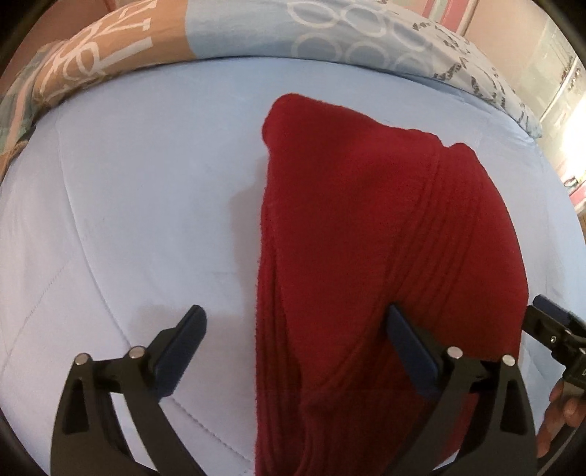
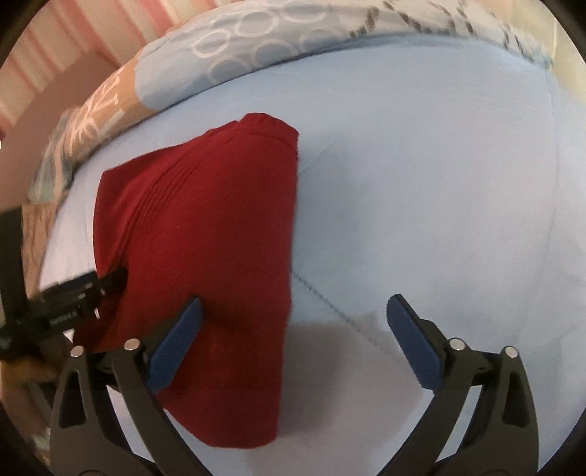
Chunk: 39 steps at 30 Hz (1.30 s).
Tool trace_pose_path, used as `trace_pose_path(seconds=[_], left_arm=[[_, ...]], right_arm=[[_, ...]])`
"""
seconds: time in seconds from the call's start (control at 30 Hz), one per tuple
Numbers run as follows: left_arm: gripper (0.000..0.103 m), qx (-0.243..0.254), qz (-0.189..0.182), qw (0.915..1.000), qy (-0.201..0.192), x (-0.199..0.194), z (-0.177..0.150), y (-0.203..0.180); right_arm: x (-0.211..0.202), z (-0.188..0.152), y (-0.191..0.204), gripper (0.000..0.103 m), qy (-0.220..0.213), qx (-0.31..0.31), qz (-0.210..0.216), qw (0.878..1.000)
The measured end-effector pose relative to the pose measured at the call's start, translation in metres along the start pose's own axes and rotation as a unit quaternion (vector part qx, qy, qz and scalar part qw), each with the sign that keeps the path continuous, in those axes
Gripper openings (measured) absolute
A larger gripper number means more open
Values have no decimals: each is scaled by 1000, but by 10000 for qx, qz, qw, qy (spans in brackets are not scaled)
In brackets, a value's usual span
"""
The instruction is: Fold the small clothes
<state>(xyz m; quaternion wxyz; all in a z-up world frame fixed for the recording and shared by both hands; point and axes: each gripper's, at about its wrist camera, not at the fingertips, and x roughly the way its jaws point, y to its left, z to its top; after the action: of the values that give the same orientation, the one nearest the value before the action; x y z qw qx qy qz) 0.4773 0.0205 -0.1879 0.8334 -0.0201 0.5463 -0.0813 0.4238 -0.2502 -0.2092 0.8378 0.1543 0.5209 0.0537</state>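
Left gripper (image 1: 295, 331) stood spread wide above the near end of the red garment (image 1: 366, 256), pinching nothing. Right gripper (image 2: 295, 322) was likewise spread and empty over the garment's right edge. The garment lay folded lengthwise on the pale blue quilt (image 1: 128, 219). Beyond the garment lay a patterned pillow (image 1: 256, 33).

The left tool (image 1: 296, 324) is pointing steeply downward with its jaws standing wide apart, nothing pressed between its blue pads (image 1: 412, 351). The right tool (image 2: 293, 315) is tilting down the same way, jaws also spread wide and gripping nothing. Each tool is showing at the edge of the other's view, with fingers (image 1: 558, 413) of a hand wrapping its handle.
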Motion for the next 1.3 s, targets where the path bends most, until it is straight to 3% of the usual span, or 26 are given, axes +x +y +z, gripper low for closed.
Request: trace_pose_path(seconds=[0.17,0.23,0.37,0.57,0.63,0.77,0.93,1.03,1.23,1.3], left_arm=[[98,-196,-348,9990,-192,-18,-1,3],[98,-112,-414,9990,-84,-18,-4,-1],[101,-30,-338,9987,392,9,-13,-8],[102,-67,-286,9987,410,18,-11,-15],[102,-32,-183,9991,385,18,-13,-19],[99,152,139,9995,235,19,-11,-31],[68,486,323,9983,-18,8,-15,-55],[63,385,252,9989,-34,3,-16,-49],[40,368,121,9991,-150,-16,-29,-40],[37,269,49,9995,-171,-21,-32,-34]], right_arm=[[-8,0,-2,100,-135,49,225,9996],[-13,1,2,100,-204,-7,391,9990],[5,0,13,100,61,-18,405,9992],[34,0,8,100,317,275,670,9969],[39,-2,15,100,363,118,665,9971],[41,-3,24,75,373,18,839,9958],[40,-5,28,69,244,82,731,9970],[35,-8,31,61,134,71,712,9973],[22,-12,32,50,-125,116,814,9965],[18,-12,34,49,-193,88,833,9963]])
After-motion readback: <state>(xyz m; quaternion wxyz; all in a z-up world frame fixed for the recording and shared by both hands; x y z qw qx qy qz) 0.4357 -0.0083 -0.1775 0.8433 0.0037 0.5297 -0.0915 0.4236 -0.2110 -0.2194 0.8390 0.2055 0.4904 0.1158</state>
